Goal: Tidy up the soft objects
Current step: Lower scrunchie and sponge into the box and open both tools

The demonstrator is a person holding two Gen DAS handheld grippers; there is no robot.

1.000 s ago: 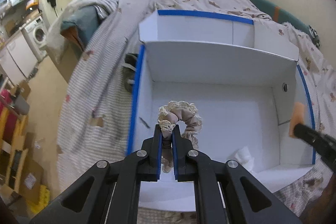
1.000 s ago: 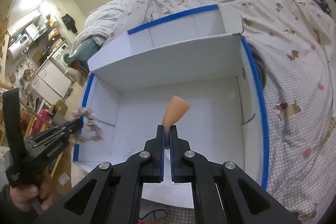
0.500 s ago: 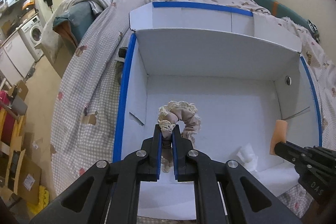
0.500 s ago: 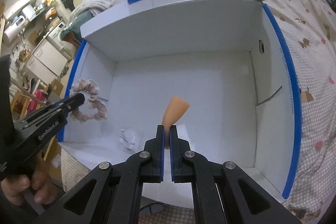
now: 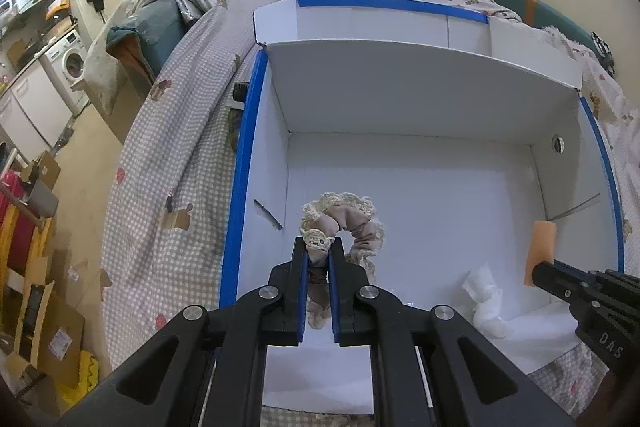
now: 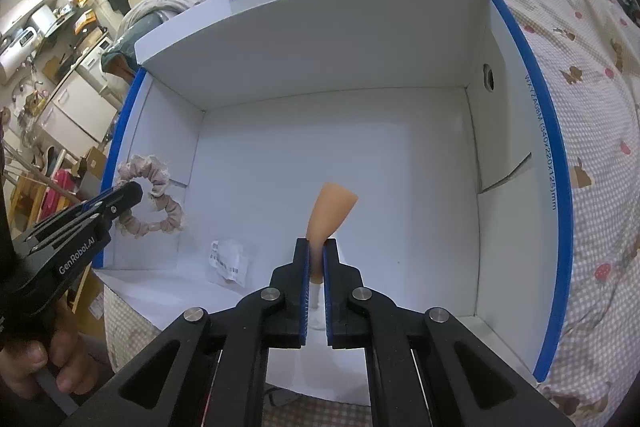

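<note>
Both hand-held grippers hang above the open box [image 6: 524, 115]: left hand-held gripper [image 5: 318, 255] pinching a scrunchie [image 5: 352, 227] near its left wall, right hand-held gripper [image 6: 316, 255] pinching an upright orange sponge [image 6: 330, 211] over mid-floor.

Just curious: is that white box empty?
No. A small crumpled packet lies on the floor of the white box; nothing else rests there.

A pink scrunchie [image 5: 344, 227] with cream lace edge hangs pinched between the left fingers [image 5: 299, 275]; an orange, maybe foam, wedge [image 6: 330, 215] stands up between the right fingers [image 6: 329, 279].
</note>
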